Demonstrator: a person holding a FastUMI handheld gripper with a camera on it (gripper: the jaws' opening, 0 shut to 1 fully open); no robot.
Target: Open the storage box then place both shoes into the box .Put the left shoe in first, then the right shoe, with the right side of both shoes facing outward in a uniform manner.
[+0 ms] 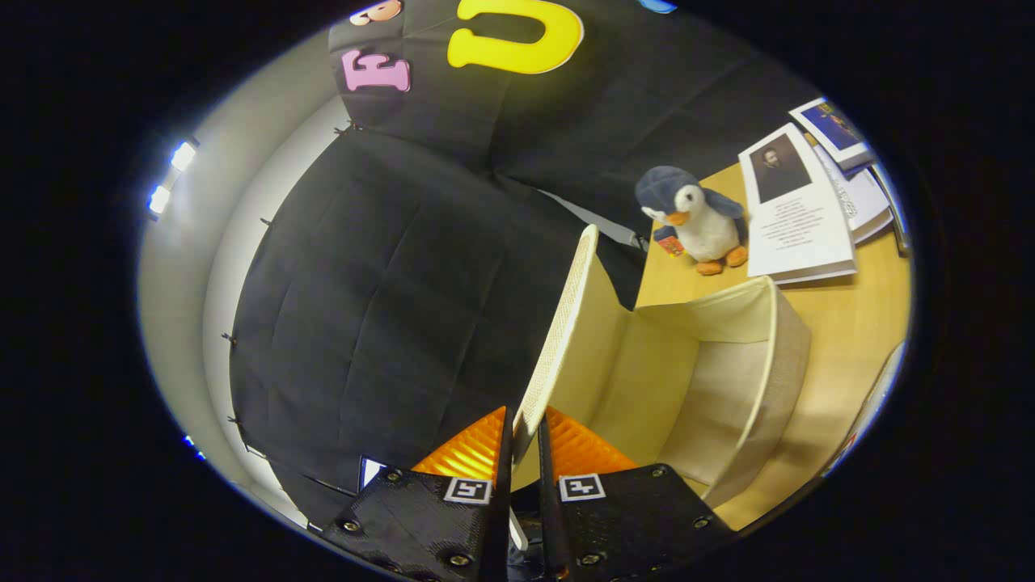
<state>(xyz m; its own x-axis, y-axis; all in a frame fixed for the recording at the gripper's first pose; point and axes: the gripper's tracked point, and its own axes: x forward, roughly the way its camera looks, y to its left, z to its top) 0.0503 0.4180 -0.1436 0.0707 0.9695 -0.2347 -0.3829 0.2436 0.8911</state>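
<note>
— Holding what, that tool (521, 440)?
— Its fingers are clamped on the storage box's lid (558, 331), raised on edge.
— And the storage box (728, 380)?
— Open on the table (849, 323), near a plush penguin (695, 218).

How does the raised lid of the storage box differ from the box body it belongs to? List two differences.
The lid is a thin flat panel; the box body is a deep open container. The claw is shut on the lid's edge; the box body rests on the table, apart from the claw. Both are cream.
</note>
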